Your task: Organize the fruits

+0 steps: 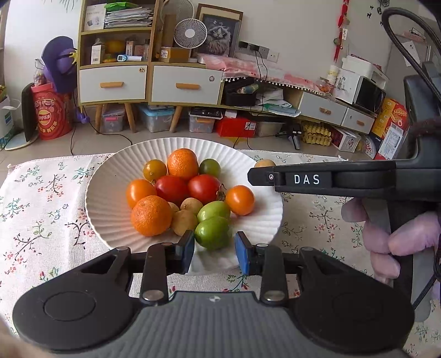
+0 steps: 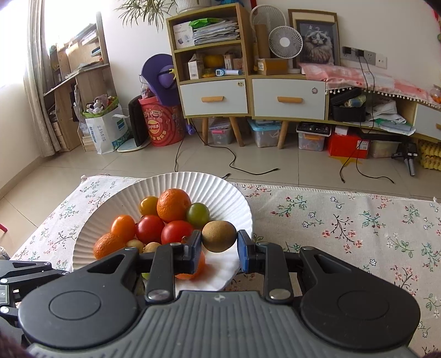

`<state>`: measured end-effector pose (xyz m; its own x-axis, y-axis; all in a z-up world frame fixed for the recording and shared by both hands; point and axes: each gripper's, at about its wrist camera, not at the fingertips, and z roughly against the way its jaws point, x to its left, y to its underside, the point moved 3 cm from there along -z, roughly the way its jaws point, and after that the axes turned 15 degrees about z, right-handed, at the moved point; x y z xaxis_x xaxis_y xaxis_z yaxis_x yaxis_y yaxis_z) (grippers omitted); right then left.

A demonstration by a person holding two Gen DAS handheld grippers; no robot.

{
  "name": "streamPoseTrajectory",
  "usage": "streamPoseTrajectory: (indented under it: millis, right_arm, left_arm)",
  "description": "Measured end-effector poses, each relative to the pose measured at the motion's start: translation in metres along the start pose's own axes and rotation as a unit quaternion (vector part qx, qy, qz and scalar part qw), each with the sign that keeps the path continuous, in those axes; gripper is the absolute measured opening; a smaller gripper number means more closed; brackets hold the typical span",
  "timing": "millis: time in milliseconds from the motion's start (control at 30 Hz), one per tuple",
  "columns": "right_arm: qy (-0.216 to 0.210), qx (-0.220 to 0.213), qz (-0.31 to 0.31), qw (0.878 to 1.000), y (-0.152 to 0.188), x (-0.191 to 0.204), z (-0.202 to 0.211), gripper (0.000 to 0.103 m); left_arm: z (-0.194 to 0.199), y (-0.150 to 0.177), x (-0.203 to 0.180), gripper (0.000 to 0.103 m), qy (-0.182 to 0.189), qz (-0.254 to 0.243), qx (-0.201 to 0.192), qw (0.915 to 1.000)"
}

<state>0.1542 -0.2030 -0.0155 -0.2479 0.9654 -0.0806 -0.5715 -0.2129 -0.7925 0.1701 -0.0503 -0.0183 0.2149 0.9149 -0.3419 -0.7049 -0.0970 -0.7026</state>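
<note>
Two oranges, two green fruits

I get soft daylight in both views, bright and even. In the right wrist view the window is blown out white, washing the curtain beside it. Below the window the floor carries a pale sheen. Shadows under the fruit on the plate are faint. Focus is sharp throughout. Fisheye bends the shelf right of the window, and the frame corners go dark.
</note>
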Motion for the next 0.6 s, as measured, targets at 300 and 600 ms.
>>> streamPoseTrajectory:
  millis: [300, 600]
  right_arm:
    - [-0.007, -0.010, -0.005, 1.000, -0.002, 0.002, 0.004, 0.034]
    - [0.019, -0.012, -0.045, 0.999, -0.002, -0.003, 0.035, 0.071]
  left_arm:
    - [0.003, -0.003, 0.001, 0.028, -0.003, 0.000, -0.006, 1.0000]
    - [0.026, -0.003, -0.007, 0.071, -0.013, -0.010, -0.021, 0.9997]
